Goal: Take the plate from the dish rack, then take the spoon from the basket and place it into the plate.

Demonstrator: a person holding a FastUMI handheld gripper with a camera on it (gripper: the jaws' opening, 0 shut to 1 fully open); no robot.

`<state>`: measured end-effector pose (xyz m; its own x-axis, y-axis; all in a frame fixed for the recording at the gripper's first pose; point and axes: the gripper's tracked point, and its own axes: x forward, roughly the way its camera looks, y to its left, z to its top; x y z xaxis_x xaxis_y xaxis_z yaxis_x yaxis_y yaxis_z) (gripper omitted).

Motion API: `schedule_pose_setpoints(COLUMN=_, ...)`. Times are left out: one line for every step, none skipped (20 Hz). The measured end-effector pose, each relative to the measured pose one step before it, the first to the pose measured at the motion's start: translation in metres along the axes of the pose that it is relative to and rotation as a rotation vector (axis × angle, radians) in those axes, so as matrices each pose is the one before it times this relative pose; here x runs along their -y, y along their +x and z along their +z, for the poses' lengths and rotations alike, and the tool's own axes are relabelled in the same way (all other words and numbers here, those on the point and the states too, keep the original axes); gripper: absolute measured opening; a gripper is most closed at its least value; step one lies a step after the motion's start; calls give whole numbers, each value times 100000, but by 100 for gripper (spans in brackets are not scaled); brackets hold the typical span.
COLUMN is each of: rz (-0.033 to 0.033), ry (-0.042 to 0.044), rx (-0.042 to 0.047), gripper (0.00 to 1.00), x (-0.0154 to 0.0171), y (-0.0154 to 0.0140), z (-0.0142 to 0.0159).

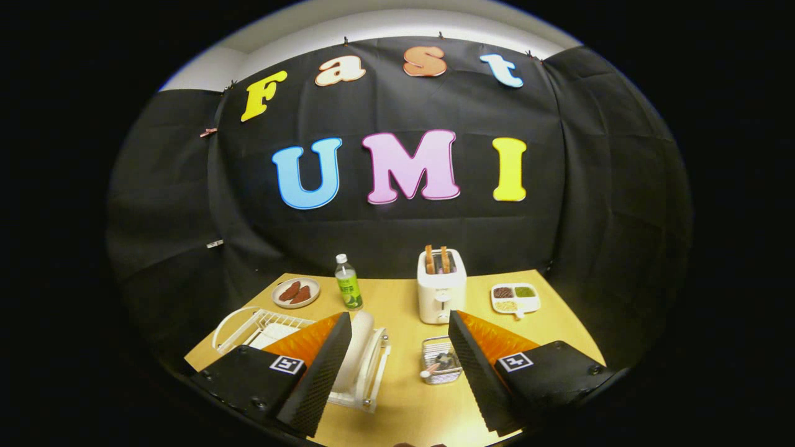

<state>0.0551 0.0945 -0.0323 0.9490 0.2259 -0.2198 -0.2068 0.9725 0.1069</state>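
Far left at the back: a small plate of reddish food (295, 292), parked well clear of the work.

In front of it, the white wire dish rack (261, 329) at the table's (397, 397) left edge, long side running toward the gripper — probably set so for a reach from this side. Standing on edge in the rack's near right slots: the plate (361, 347), pale and plain, upright and seen nearly edge-on, its lower part hidden behind the left finger. Held by the wires, rim uppermost — handy for a pinch from above.

Behind, a clear bottle with a green label (348, 282), upright, apart from the rack.

Gripper (397, 372) wide open, nothing between the fingers, hovering above the near table edge with bare tabletop in the gap. Left finger overlapping the plate in view; whether touching or merely in front — hard to tell from here.

Just inside the right finger, the small wire basket (441, 361), with the spoon (435, 366) lying in it, pale handle end toward the gripper; bowl too small to make out.

Beyond it, a white toaster (441, 292) with two slices of toast (436, 259) standing up, then a divided dish (515, 299) of three fillings to the far right.

Plate not yet lifted — first step of the task still pending.
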Motion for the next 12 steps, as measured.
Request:
schedule_pose_setpoints(rz=-326, ry=694, rx=-3893, gripper=98, x=-192, y=1034, z=-675)
schedule_pose_setpoints(rz=-1093, ry=1056, rx=-4424, gripper=98, x=-39, y=991, z=-814)
schedule_pose_setpoints(rz=50, ry=1459, rx=-3547, gripper=98, x=-489, y=1061, z=-545)
schedule_pose_setpoints(rz=349, ry=1388, rx=-3383, gripper=99, x=-468, y=980, z=-488)
schedule_pose_setpoints(rz=112, ry=1091, rx=-2860, gripper=99, x=-382, y=975, z=-451)
schedule_pose_setpoints(rz=-227, ry=863, rx=-2900, gripper=99, x=-248, y=952, z=-394)
schedule_pose_setpoints(rz=-620, ry=1097, rx=-3044, gripper=99, x=-61, y=975, z=-502)
schedule_pose_setpoints(rz=-289, ry=1804, rx=-3395, gripper=99, x=-354, y=918, z=-458)
schedule_pose_setpoints(rz=-135, ry=1930, rx=-2965, gripper=99, x=-250, y=934, z=-484)
schedule_pose_setpoints(rz=-140, ry=1703, rx=-3301, gripper=99, x=-405, y=1194, z=-493)
schedule_pose_setpoints(rz=-724, ry=1358, rx=-3143, gripper=97, x=-99, y=960, z=-454)
schedule_pose_setpoints(rz=-1178, ry=806, rx=-2448, gripper=97, x=-87, y=586, z=-584)
